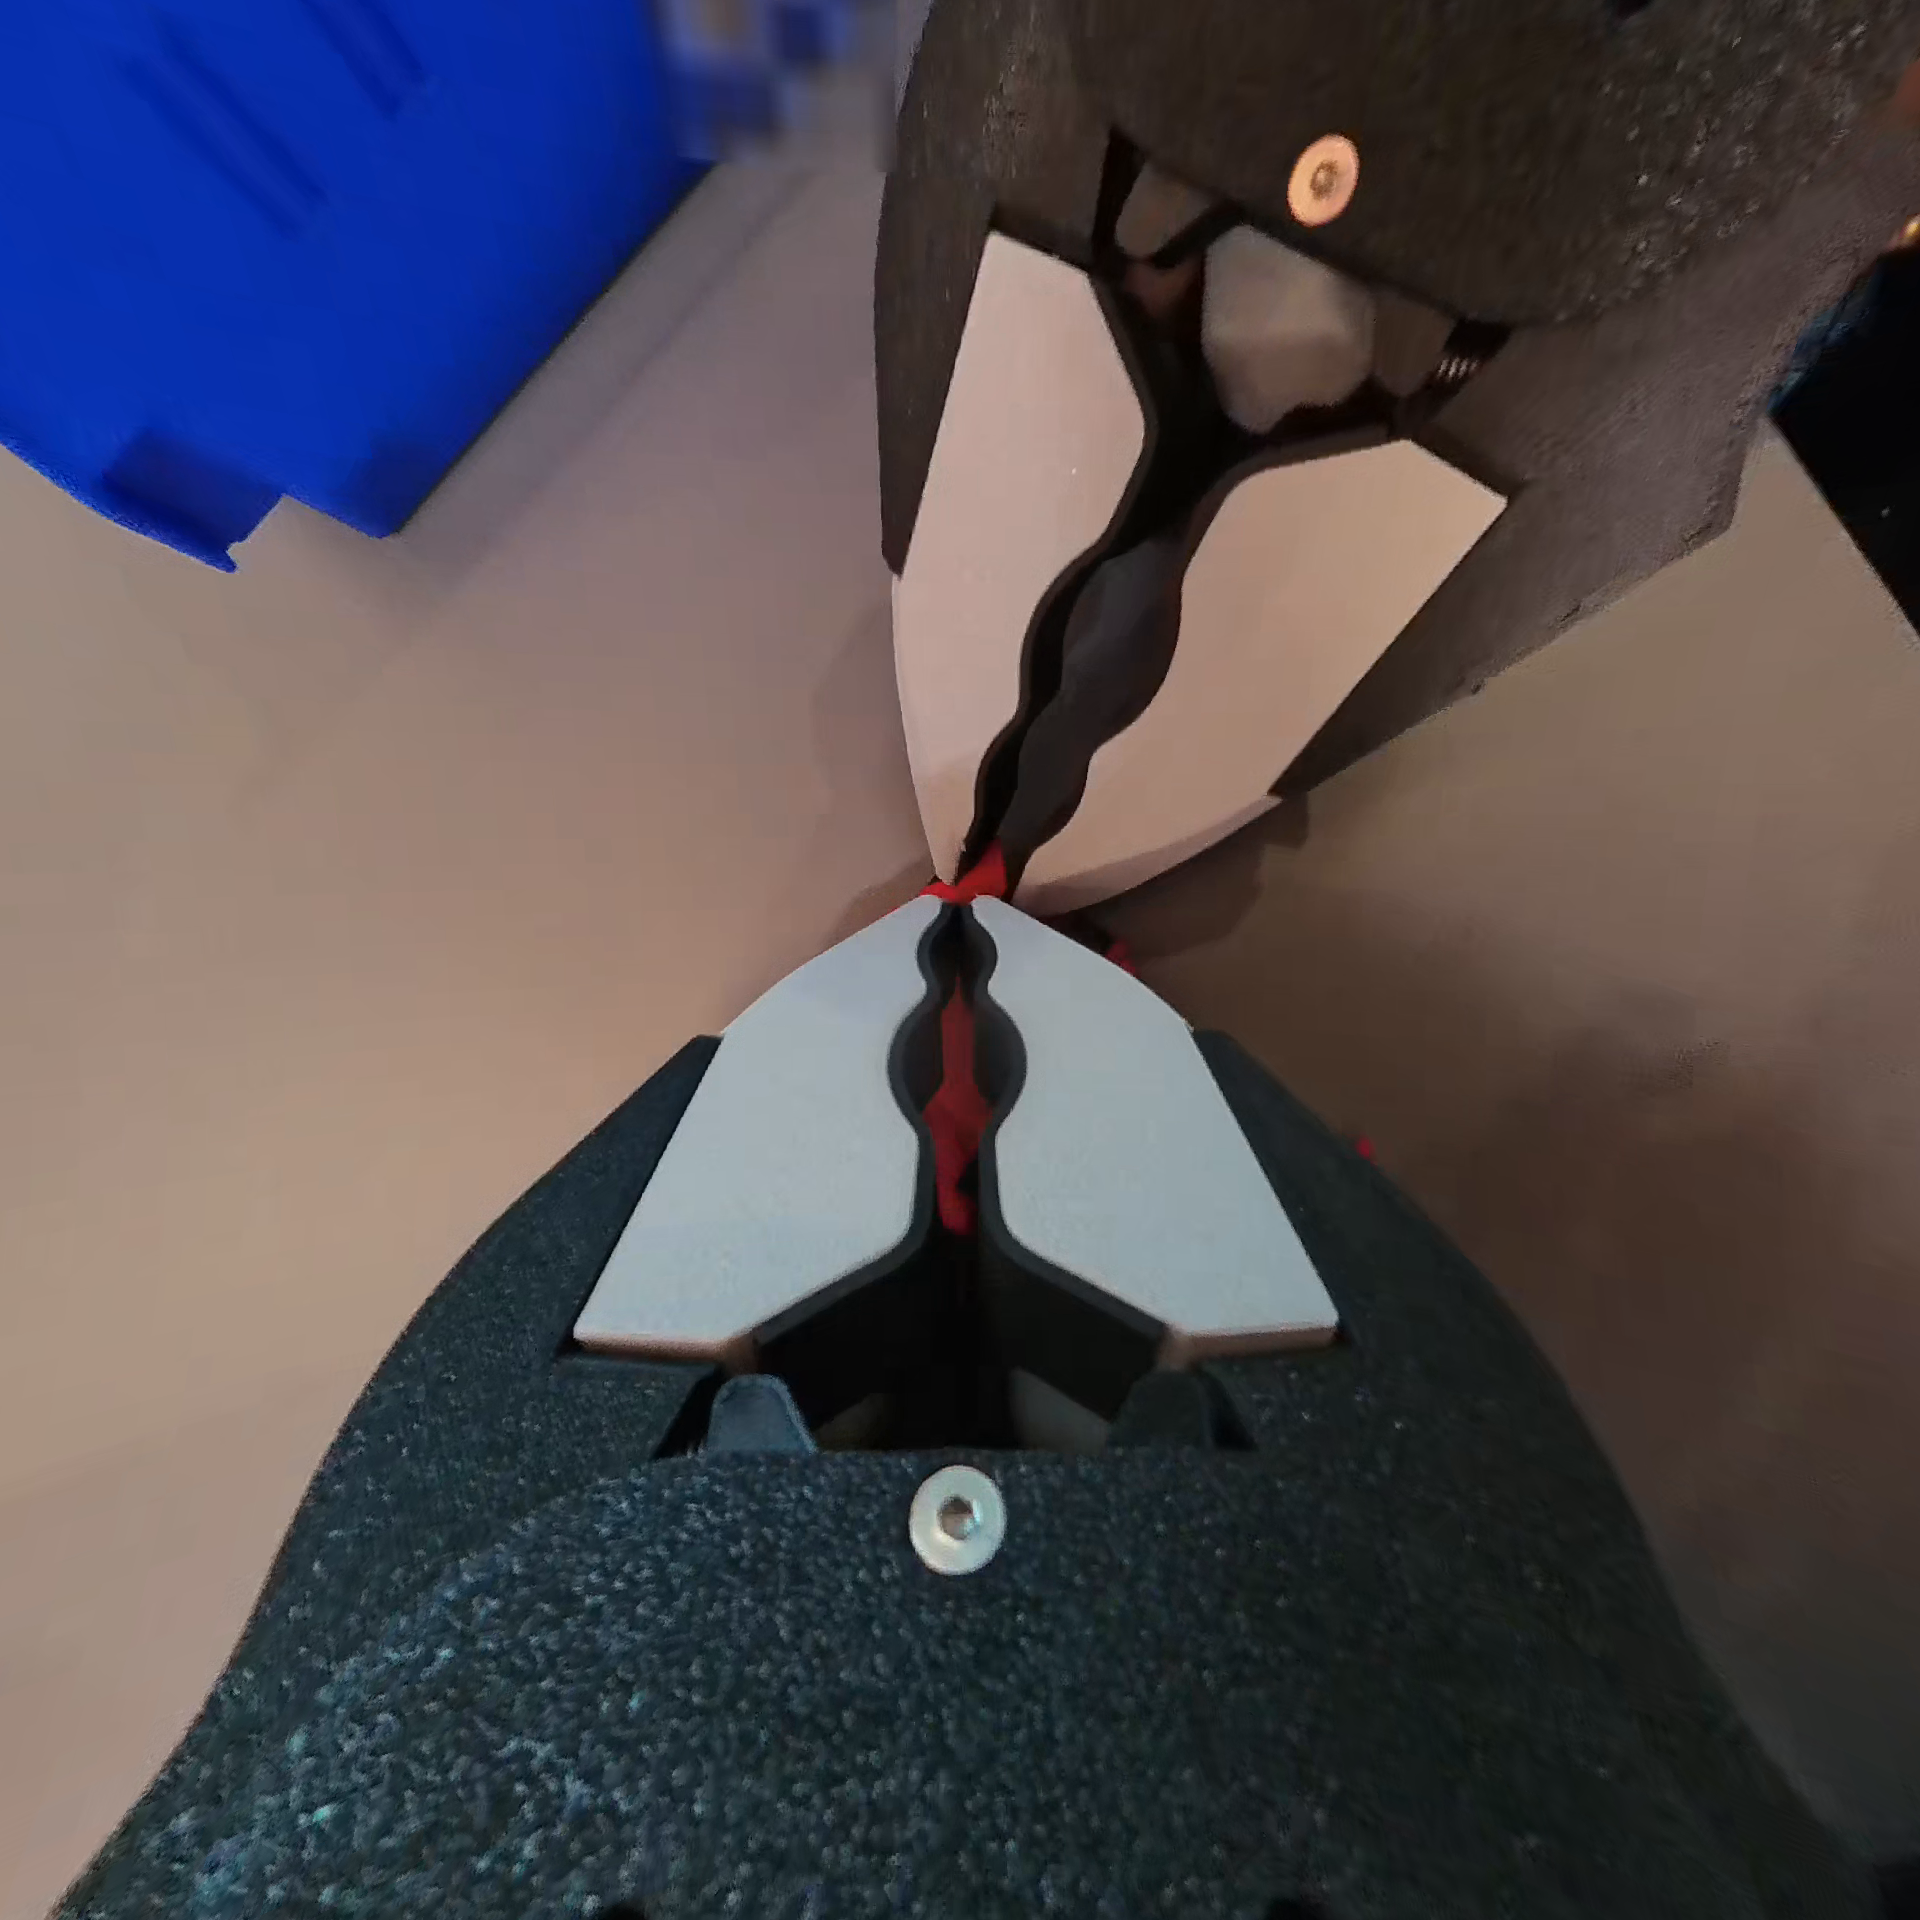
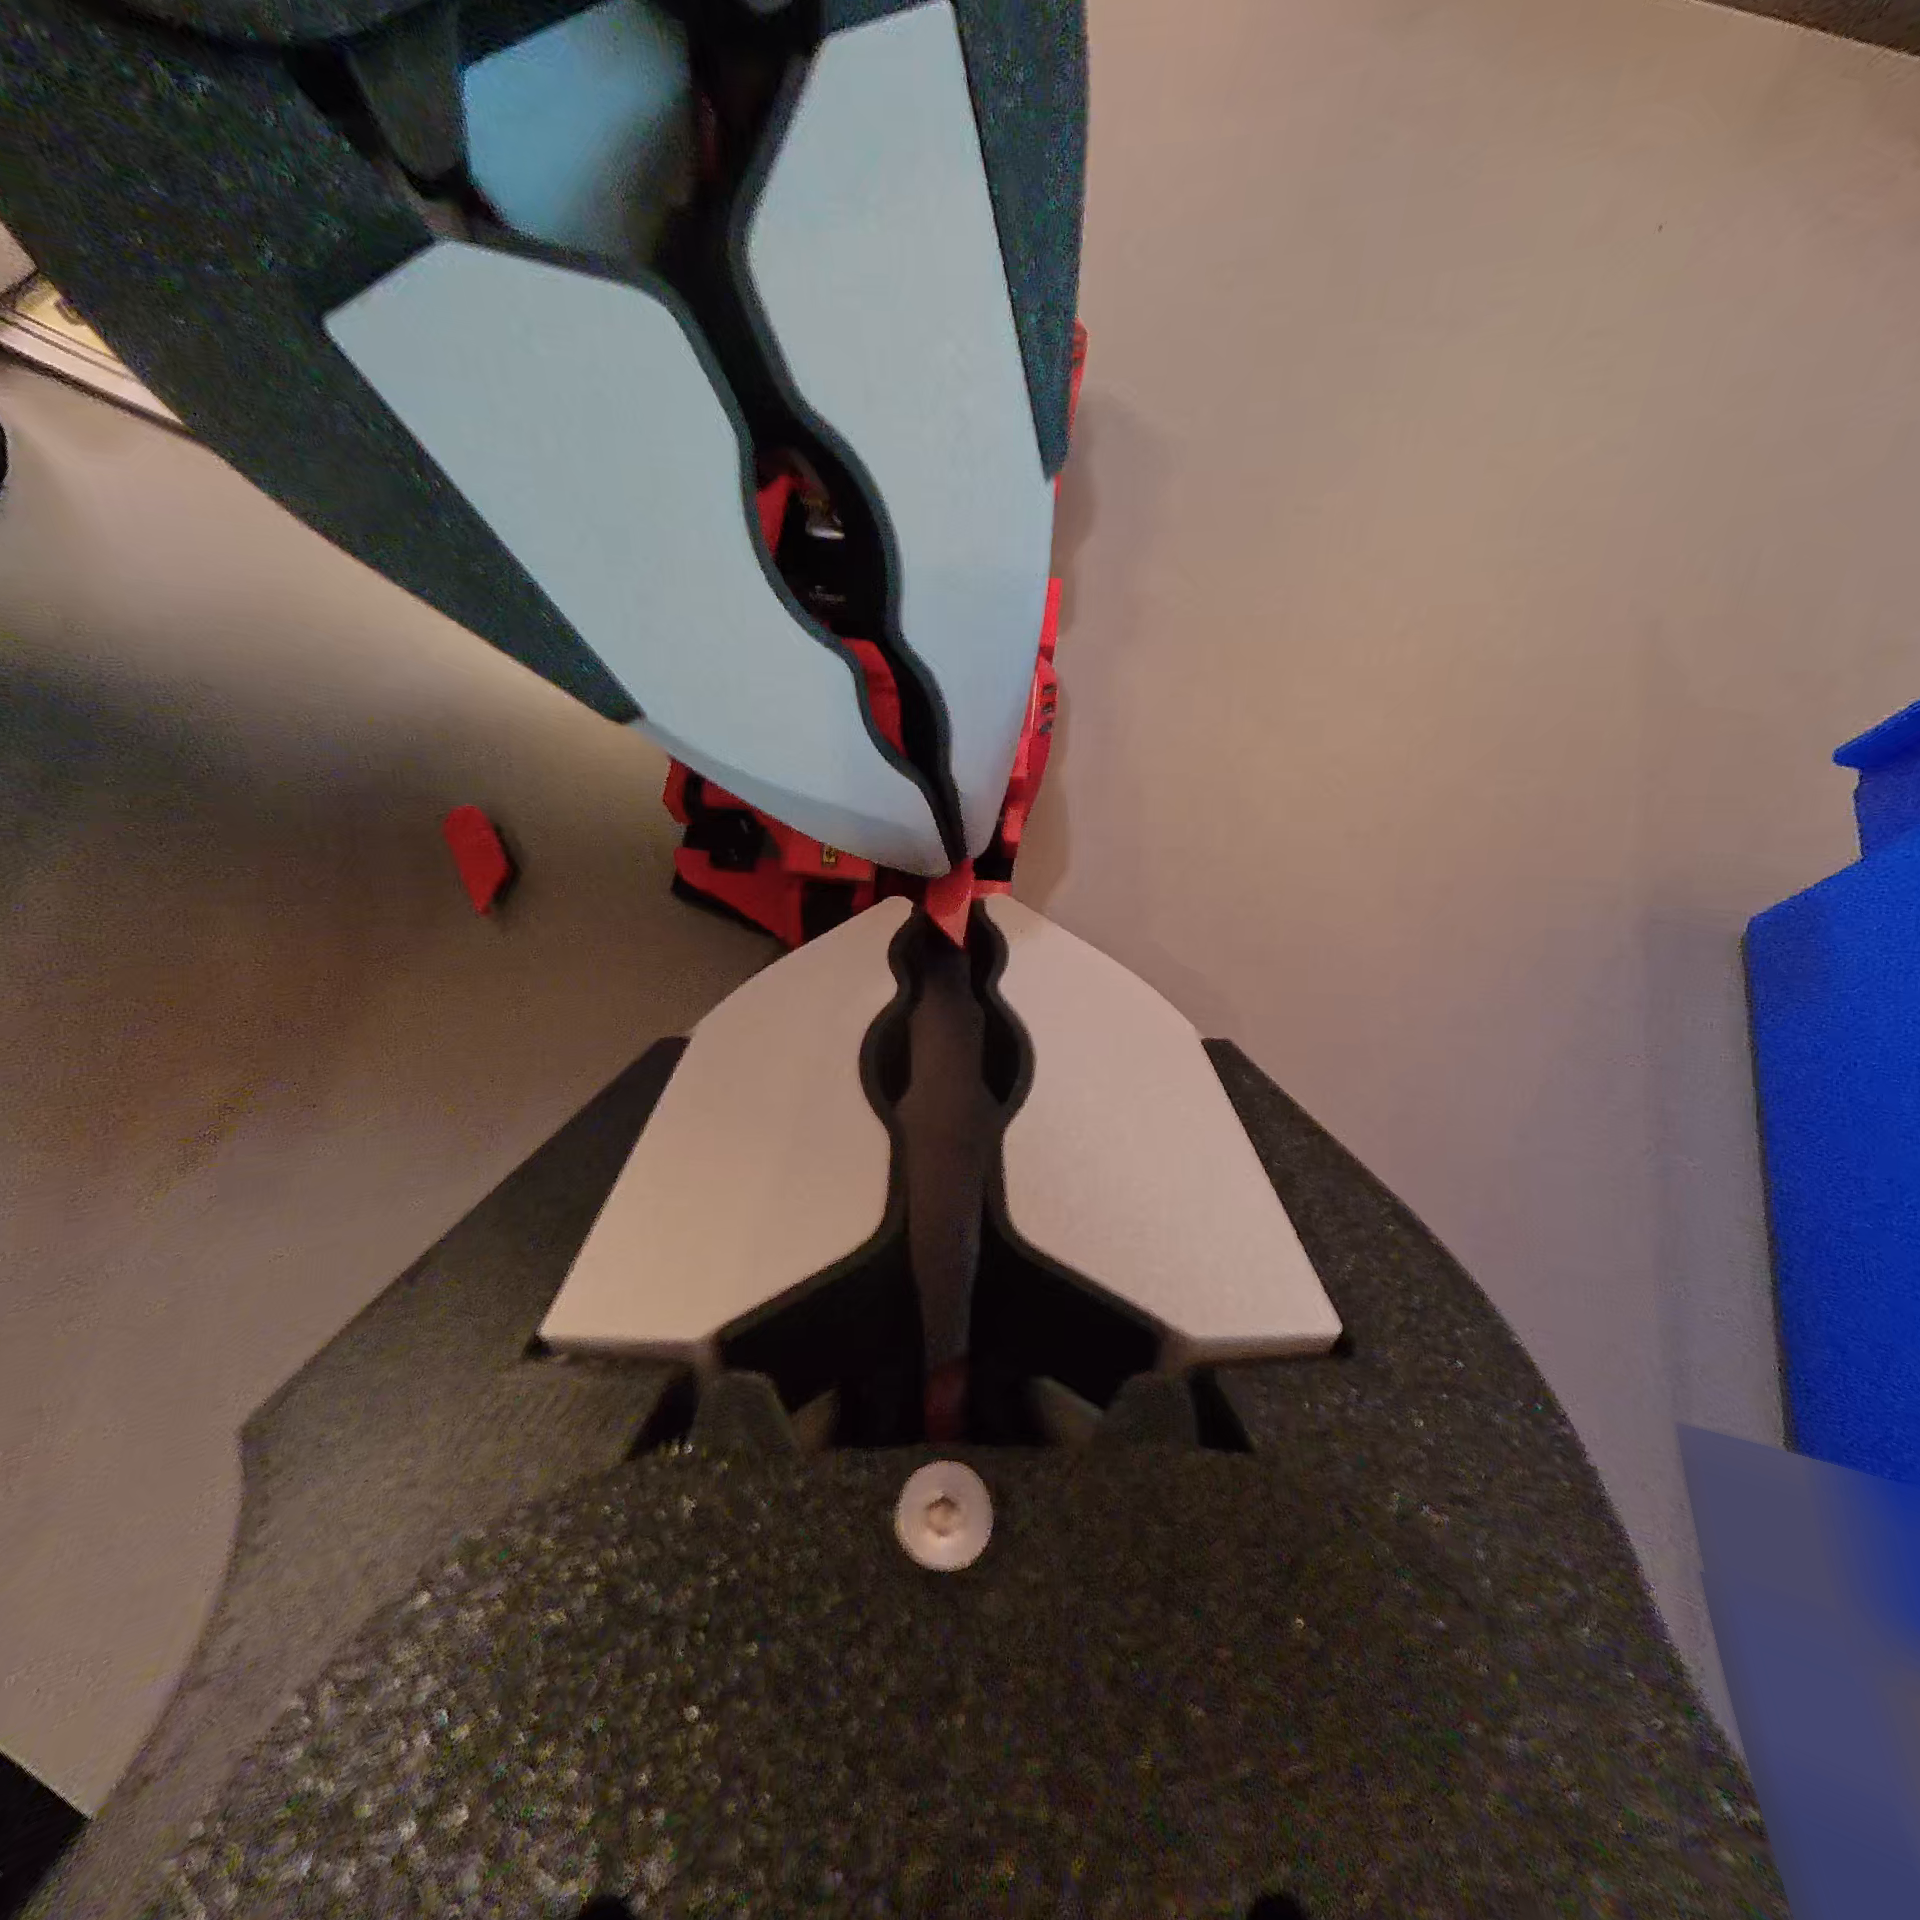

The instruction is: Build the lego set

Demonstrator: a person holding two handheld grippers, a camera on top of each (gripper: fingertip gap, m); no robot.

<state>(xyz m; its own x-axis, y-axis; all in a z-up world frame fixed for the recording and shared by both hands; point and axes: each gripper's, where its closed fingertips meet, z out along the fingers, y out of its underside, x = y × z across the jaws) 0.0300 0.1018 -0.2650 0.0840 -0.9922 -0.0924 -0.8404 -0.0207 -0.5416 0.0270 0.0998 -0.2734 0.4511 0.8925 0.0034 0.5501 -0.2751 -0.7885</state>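
My right gripper (image 2: 951,920) is shut on a small red lego piece (image 2: 958,896), pinched at its very tips. My left gripper (image 1: 956,912) is shut and meets it tip to tip; its tips touch the same piece (image 1: 971,875), and I cannot tell if they grip it. The right gripper (image 1: 982,857) comes in from the top of the left wrist view, the left gripper (image 2: 951,857) from the top of the right wrist view. A red and black lego model (image 2: 769,852) lies on the table under the left gripper, mostly hidden by it. Red shows through the left finger gap (image 1: 954,1101).
A loose red lego piece (image 2: 478,857) lies on the beige table (image 2: 1403,520) left of the model. A blue plastic bin (image 2: 1839,1143) stands at the right edge; it shows at the upper left in the left wrist view (image 1: 312,239).
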